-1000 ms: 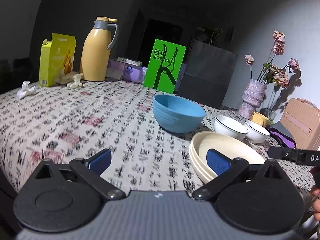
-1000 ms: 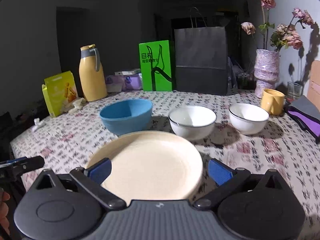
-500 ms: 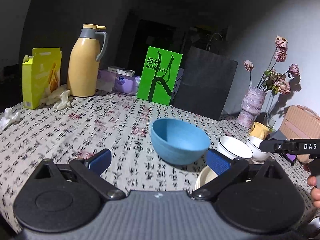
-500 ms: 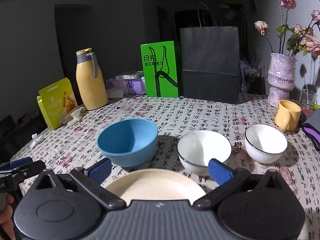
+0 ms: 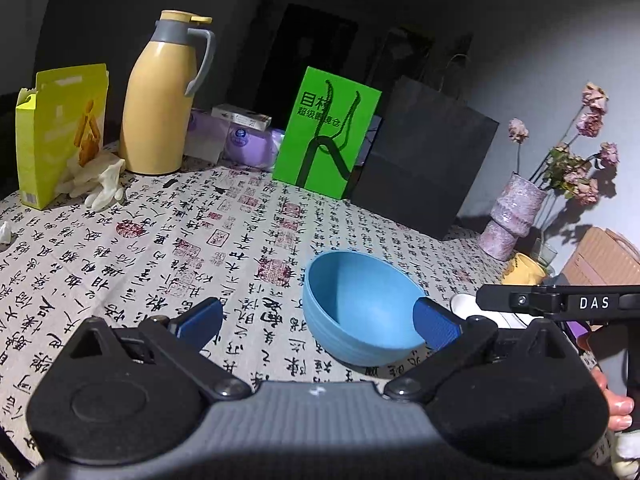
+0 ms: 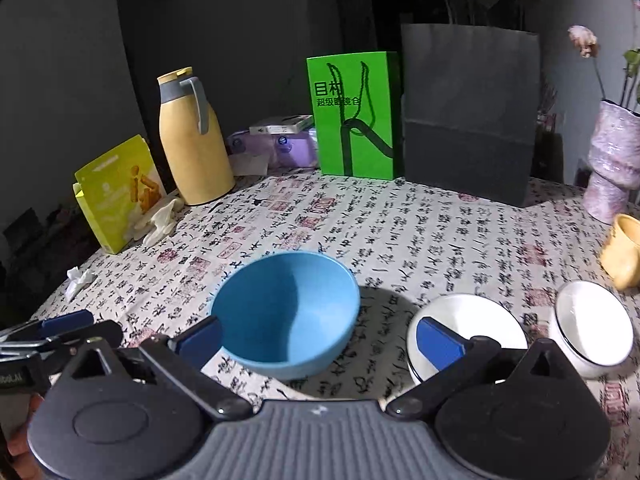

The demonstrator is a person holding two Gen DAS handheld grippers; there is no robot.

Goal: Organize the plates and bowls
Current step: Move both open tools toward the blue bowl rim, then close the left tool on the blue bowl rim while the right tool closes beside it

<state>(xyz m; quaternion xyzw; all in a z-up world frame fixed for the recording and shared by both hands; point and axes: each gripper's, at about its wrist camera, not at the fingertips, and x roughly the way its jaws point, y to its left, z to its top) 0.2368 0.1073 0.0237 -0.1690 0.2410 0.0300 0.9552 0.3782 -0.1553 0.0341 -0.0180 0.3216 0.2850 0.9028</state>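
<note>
1. On the surface (image 6: 420, 232), covered by a cloth printed with black and red calligraphy, a blue bowl (image 6: 286, 314) is seen upright near the front.
2. To the right of the blue bowl, two white bowls with dark rims are set side by side: the nearer white bowl (image 6: 472, 320) is partly hidden behind a blue pad of the right claw (image 6: 318, 340), and the farther white bowl (image 6: 596, 328) is tilted slightly toward the camera.
3. The right claw is held wide apart, with nothing between its pads; its left pad appears just at the blue bowl's rim, though contact cannot be judged.
4. The left claw (image 5: 318, 316) is likewise spread wide and empty; in its view the blue bowl (image 5: 360, 312) is seen between the pads, closer to the right one.
5. At the right edge of the left wrist view, a black bar of the other claw, marked "DAS", is seen above a white bowl's rim.
6. Along the far edge, a yellow thermos (image 6: 192, 140), a yellow box (image 6: 120, 192), a green bag (image 6: 354, 114) and a black paper bag (image 6: 468, 112) are stood upright.
7. A pink vase (image 6: 612, 160) and a yellow mug (image 6: 624, 250) are placed at the right.
</note>
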